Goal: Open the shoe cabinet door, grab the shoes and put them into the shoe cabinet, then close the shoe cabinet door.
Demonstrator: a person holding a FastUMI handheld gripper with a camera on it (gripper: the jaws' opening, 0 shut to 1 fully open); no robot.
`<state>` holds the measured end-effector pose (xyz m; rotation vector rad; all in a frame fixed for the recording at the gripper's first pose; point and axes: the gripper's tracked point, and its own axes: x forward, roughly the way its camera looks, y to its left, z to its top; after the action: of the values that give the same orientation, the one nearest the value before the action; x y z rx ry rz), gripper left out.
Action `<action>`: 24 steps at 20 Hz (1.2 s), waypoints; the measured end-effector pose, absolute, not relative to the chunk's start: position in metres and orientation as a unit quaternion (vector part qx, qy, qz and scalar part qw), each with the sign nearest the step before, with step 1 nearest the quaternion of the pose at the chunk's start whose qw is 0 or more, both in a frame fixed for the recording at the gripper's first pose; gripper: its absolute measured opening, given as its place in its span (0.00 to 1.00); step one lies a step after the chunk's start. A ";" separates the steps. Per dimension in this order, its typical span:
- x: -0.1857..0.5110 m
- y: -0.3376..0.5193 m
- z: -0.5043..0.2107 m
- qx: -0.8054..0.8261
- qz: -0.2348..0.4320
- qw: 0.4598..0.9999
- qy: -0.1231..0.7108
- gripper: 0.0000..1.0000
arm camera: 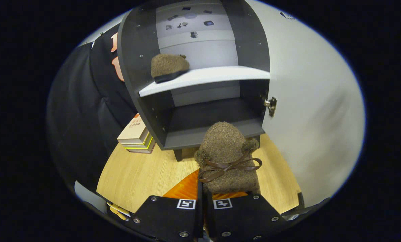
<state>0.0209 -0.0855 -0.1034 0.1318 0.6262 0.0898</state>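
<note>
Two shoes are in view, and both are brown and fuzzy. Items follow from largest to smallest.

Door [308, 101]: swung fully open on the right of the cabinet, pale inner face showing, with a metal hinge [271, 106] on the edge nearest the cabinet.

Cabinet [133, 50]: dark side panels, open front, standing on the tabletop [143, 171]. A pale shelf [220, 75] divides it into an upper and a lower compartment. The lower compartment floor [207, 129] is dark.

Books [136, 136]: a short stack on the tabletop, just beside the lower left corner of the cabinet.

Held shoe [225, 158]: rises directly ahead of the hand-held gripper [204, 196], toe pointing toward the lower compartment. A brown ribbon bow [229, 167] crosses its upper, with a pom-pom on each side.

Hand-held gripper: jaws narrow, both fingers pressing on the rear of the held shoe, which sits between them and extends beyond them.

Second shoe [168, 67]: rests on the left part of the shelf, in the upper compartment, well apart from the hand-held gripper.
</note>
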 end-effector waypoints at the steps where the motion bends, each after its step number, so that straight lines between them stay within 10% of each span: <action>1: 0.024 -0.087 -0.089 0.063 0.046 0.951 0.299 0.05; 24: 0.251 -0.118 0.051 0.012 0.057 0.973 0.222 0.05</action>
<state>0.2513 -0.1184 0.0509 0.0237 0.4477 0.1143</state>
